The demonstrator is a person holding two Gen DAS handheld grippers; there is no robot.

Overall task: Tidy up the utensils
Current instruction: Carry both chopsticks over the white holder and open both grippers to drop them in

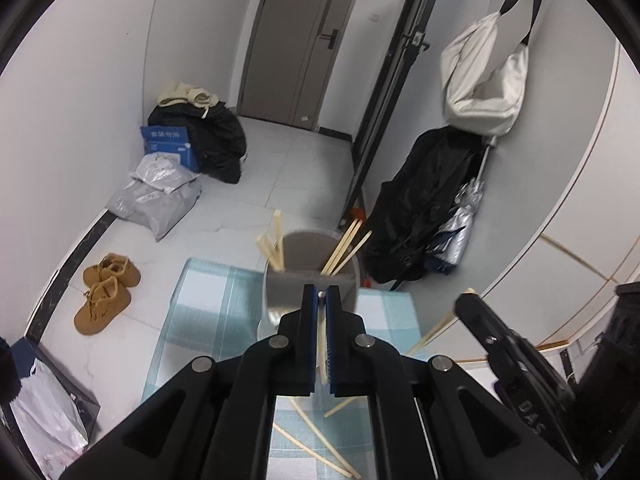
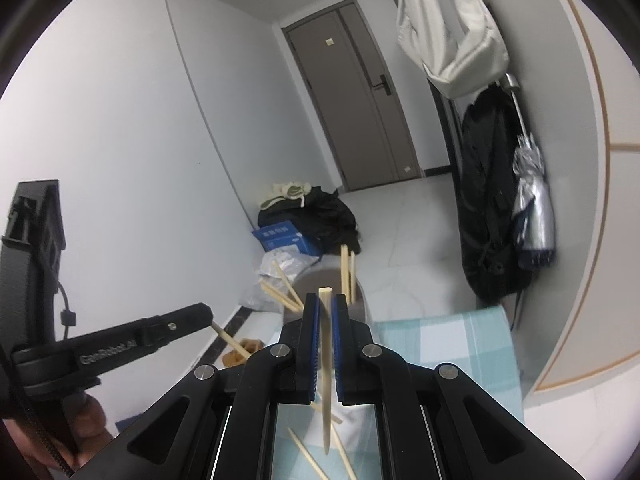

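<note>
A pale chopstick (image 2: pixel 326 364) stands between the blue pads of the right gripper (image 2: pixel 325 308), clamped nearly upright, its square end poking above the fingertips. The left gripper (image 1: pixel 321 298) is clenched on another chopstick (image 1: pixel 321 346), jaws almost touching. Ahead of both, a grey cylindrical holder (image 1: pixel 312 276) holds about 5 chopsticks and stands on a teal checked cloth (image 1: pixel 208 312), where loose chopsticks (image 1: pixel 332 452) lie.

bkgd: tan boots (image 1: pixel 106 292) | grey door (image 1: pixel 298 40) | white bag (image 1: pixel 482 76) hung
</note>
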